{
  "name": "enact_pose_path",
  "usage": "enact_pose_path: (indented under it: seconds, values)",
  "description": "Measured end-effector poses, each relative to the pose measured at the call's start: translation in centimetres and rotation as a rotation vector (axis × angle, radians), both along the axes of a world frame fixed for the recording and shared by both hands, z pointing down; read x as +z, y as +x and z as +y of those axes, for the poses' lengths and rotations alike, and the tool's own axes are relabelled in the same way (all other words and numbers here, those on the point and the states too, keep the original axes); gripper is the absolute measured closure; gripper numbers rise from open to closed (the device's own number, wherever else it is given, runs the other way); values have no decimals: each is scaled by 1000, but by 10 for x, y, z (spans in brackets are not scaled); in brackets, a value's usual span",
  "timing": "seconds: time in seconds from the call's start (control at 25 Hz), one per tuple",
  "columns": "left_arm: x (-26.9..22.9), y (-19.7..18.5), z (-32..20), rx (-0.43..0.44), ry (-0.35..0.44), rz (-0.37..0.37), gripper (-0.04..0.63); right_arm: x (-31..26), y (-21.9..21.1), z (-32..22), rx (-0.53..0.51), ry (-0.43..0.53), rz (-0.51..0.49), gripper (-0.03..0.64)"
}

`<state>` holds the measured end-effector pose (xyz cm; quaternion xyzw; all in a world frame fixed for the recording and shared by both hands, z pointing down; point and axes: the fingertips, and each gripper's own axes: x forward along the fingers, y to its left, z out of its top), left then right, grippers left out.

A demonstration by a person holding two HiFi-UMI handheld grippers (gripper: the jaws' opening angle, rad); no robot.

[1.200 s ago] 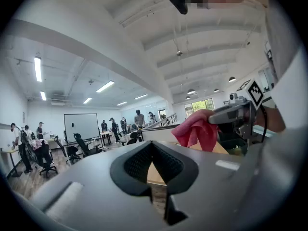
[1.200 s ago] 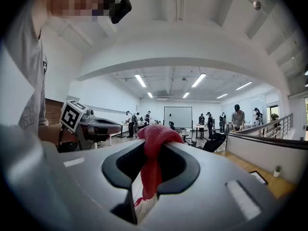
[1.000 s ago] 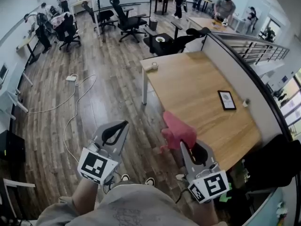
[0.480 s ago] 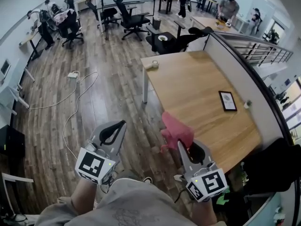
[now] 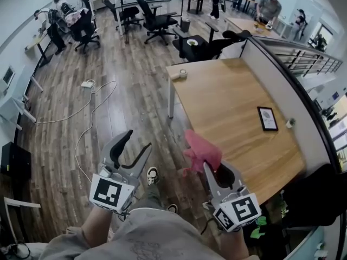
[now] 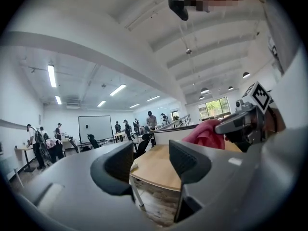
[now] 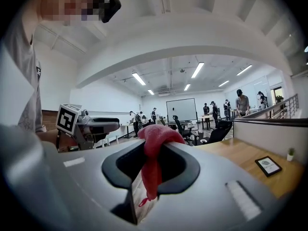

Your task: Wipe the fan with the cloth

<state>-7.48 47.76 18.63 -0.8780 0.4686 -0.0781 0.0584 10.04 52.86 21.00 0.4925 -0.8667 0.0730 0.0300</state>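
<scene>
Your left gripper point(image 5: 137, 141), at about 7 o'clock in the head view, carries nothing. Its grey jaws have just been opening and now stand well spread. The left gripper view point(image 6: 151, 162) shows only the far-off brown wood-plank floor point(image 5: 124, 102) and a table corner through the gap.

At about 5 o'clock, your right gripper point(image 5: 212, 168) has its jaws pressed together on the soft pinkish-red cloth point(image 5: 201, 148). The cloth bunches up past the jaw tips toward 12 o'clock. In the right gripper view point(image 7: 153, 165) one fold of the cloth point(image 7: 155, 143) rises over the tips and a tail hangs down between the jaws. Your grip on it looks firm.

Toward 2 o'clock from that gripper lies the light wooden table point(image 5: 227, 102). It is bare apart from a small black-framed panel point(image 5: 267, 118) near its far edge and one or two small items too little to name.

As for progress, I judge the wiping itself has not begun. The cloth is in hand, and that part is done. No fan appears in any of the three views, so I cannot tell you where it stands. You have yet to find the fan, bring the cloth against it and wipe it. Your free left gripper looks ready to steady the fan while you wipe.
</scene>
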Motion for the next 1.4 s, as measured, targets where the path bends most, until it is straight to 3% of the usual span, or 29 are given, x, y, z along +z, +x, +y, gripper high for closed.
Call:
enact_pose_path:
  seconds: [0.28,0.44,0.6,1.0,1.4]
  values:
    - [12,-8,-59,14,-52,21,364,6,-10,-54,8,-26,7,540]
    - [8,-19,-107,41,-24,40,386,6,-17,-99,24,-36,21,540]
    - [12,-32,-155,27,-61,29,385,0,-23,-143,58,-20,38,540]
    - [9,-75,-283,55,-42,19,385,3,-51,-263,130,-59,65,540]
    - [19,-99,-353,111,-80,43,368,15,-74,-343,177,-85,75,540]
